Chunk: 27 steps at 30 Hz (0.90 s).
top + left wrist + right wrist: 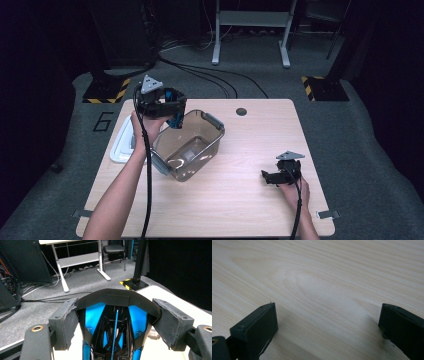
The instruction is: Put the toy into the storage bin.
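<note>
- The left gripper (pixel 170 111) hung above the far-left rim of a clear plastic bin (pixel 189 145), its fingers (pixel 63 323) closed on a black and blue object (pixel 175 119) (its kind was hard to tell; in the left gripper view it looked like a curved black shell with blue panels).
- In the left gripper view the object (pixel 116 322) sat squarely between the two padded fingers, touching both and held up off the counter.
- The step in hand appeared to be carrying the object over to the bin, with the drop not yet made.
- The next move would likely call for bringing the gripper further over the bin's opening, lowering it, then spreading the fingers so the object landed inside rather than on the rim.
- The bin stood left of centre on the wooden counter (pixel 260 200), lid off, and seemed empty apart from reflections on its floor.
- A white lid-like tray (pixel 121 145) lay just beside the bin on its left, partly hidden by the person's forearm.
- The right gripper (pixel 272 176) rested low near the counter's right edge, well apart from the bin.
- Its fingers (pixel 258 327) stood wide apart with nothing between them but bare wood.
</note>
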Motion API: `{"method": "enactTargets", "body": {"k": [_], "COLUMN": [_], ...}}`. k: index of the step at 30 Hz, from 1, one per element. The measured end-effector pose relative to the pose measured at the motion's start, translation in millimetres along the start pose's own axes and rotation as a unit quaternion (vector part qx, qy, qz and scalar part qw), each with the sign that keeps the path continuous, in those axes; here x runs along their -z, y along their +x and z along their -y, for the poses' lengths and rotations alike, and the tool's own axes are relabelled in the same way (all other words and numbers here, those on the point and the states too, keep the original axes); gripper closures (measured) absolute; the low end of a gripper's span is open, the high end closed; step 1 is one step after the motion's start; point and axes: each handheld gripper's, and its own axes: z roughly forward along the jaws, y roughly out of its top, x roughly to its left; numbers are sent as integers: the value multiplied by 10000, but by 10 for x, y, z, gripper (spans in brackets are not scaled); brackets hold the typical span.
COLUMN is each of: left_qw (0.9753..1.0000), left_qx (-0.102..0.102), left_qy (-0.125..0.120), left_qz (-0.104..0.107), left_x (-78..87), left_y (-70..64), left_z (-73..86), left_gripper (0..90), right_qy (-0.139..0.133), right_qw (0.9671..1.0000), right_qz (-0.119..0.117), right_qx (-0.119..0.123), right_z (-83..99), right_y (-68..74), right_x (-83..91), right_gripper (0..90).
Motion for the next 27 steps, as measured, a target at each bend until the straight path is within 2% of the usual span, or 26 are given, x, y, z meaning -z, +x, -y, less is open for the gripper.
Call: {"method": "enactTargets", "body": {"k": [9, 27], "left_qw": [9997, 9982], "left_qx": [-106, -18], "left_qy": [149, 430], "left_qz": [168, 422], "left_x": [46, 103], "left_y": [-75, -75], "left_z": [126, 446], "left_gripper": [250, 250], "right_qy": [-1, -1], "right_qw": [10000, 10000], "right_qz": [2, 3], "right_qx": [3, 1], "right_z": [0, 0], "right_y": [0, 0], "right_x": [0, 0], "right_gripper": [14, 14]}}
